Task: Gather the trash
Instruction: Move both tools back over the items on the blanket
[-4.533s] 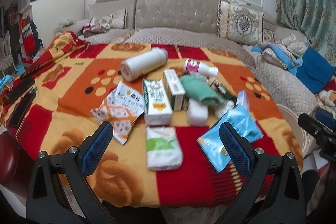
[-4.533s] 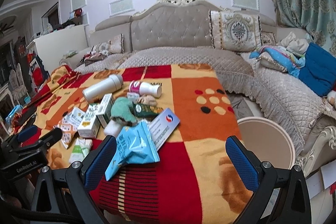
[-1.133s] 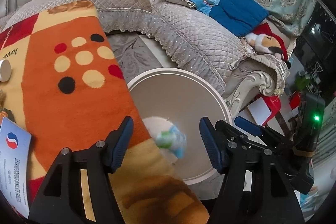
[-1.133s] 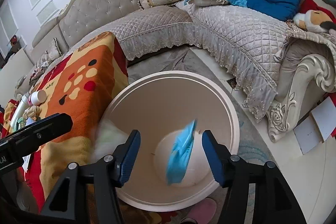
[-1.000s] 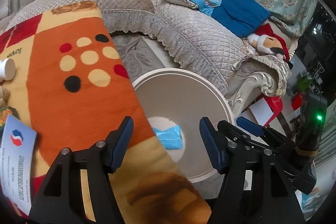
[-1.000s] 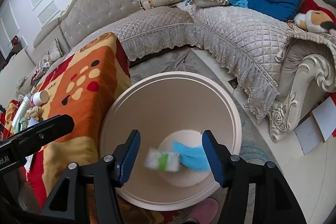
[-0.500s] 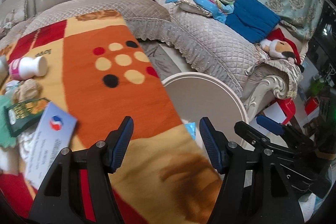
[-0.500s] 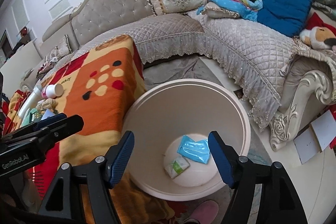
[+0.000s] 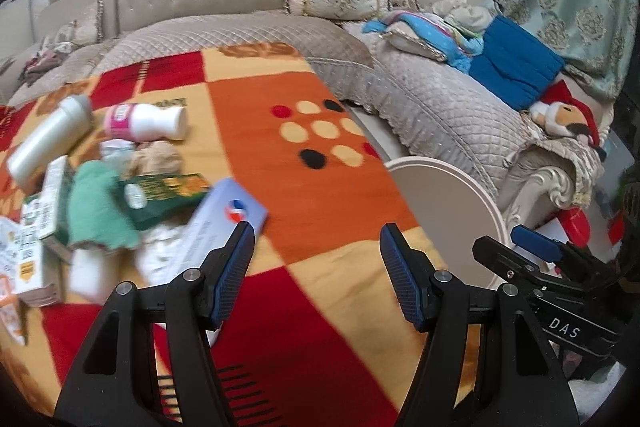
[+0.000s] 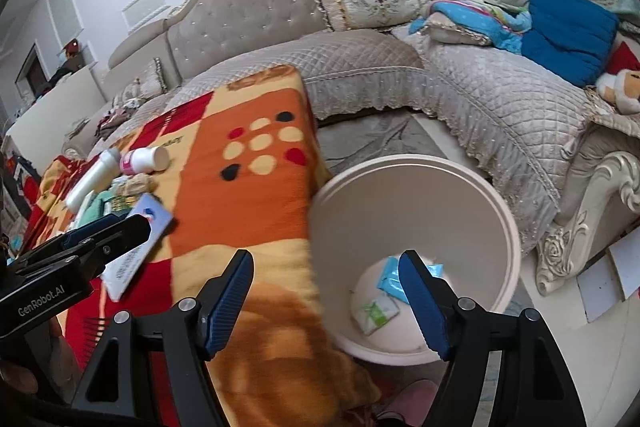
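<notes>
In the left wrist view, our left gripper (image 9: 316,251) gapes wide, holding nothing, above the patterned blanket (image 9: 280,155); blurred trash lies at nine o'clock: a white bottle (image 9: 146,121), green box (image 9: 164,193), white-and-blue card (image 9: 224,223).

In the right wrist view, our right gripper (image 10: 326,281) is spread and bare over the cream bin (image 10: 508,227), which holds a blue packet (image 10: 390,281) and a white-green packet (image 10: 376,313).

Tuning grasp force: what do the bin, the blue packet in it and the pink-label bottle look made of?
Bin: looks like rigid plastic, cream, smooth matte wall. Blue packet: likely thin plastic film, glossy and creased. Pink-label bottle: probably hard white plastic, smooth, slight sheen; the view is blurred, so this is less certain.
</notes>
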